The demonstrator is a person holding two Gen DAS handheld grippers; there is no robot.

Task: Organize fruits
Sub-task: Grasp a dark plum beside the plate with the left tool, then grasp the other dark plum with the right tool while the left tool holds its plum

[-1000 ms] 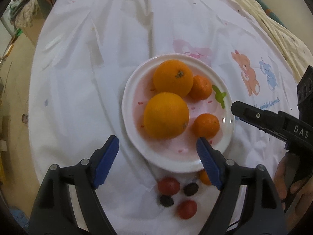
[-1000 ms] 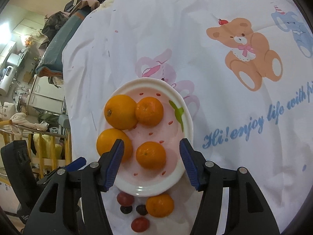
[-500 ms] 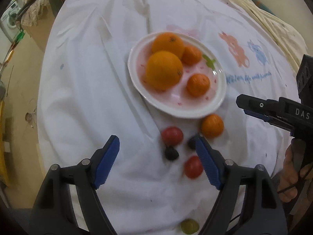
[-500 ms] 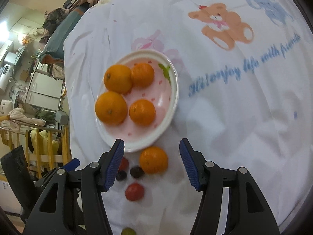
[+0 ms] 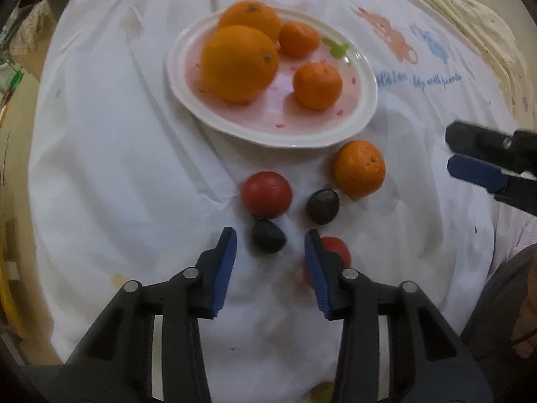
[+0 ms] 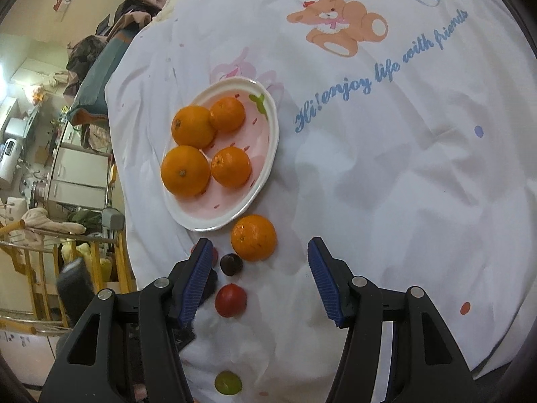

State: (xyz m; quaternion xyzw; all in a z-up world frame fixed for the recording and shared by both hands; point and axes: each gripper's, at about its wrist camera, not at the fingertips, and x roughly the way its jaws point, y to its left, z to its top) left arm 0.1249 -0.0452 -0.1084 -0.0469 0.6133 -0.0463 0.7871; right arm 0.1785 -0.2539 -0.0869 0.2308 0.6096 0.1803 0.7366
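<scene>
White bear-print cloth covers the tabletop [image 6: 386, 174]; both views have pulled back and down from the pink-and-white ceramic plate [image 5: 355, 124] over the last second, so the loose fruit in front of it now fills the near field. Reads as the job moving on from the plated oranges to the strays

Left gripper [image 5: 270, 247] has narrowed from wide to about half spread, nothing between the pads. Small dark plum [image 5: 267, 236] sits right between its tips, not touching either; likely the next pick. Red cherry tomato [image 5: 266, 194] just beyond, second dark plum [image 5: 323, 206] to its right, another red tomato [image 5: 334, 252] half hidden behind the right-hand pad

Right gripper [image 6: 258, 260] wide open, empty. Loose small mandarin [image 6: 254, 237] lies just ahead of the gap, off the plate, touching its near rim or nearly so

Plate holds two large oranges and two small mandarins. Green grape [image 6: 228, 382] lies nearest the camera, apart from the rest
</scene>
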